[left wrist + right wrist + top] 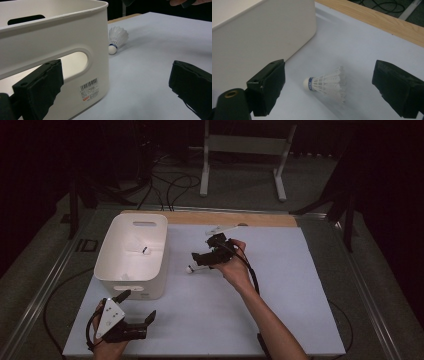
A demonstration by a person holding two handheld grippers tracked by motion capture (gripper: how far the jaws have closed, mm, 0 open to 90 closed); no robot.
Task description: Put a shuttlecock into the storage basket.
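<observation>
Right gripper view shows the shuttlecock (327, 85) lying on its side just beside the white bin (262, 32), between the right gripper's (328, 87) wide-open jaws. Squeezing hard could crush its feathers. The left gripper (131, 317), also open, waits near the bin.

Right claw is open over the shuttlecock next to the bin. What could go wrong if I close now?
The shuttlecock lies on its side between the open right claw; closing across the feather skirt could crush it, or the round cork could squirt out. The white bin wall stands close beside one jaw, so a bump might shift the bin. The left claw sits open near the bin's front corner, not steadying it.
</observation>
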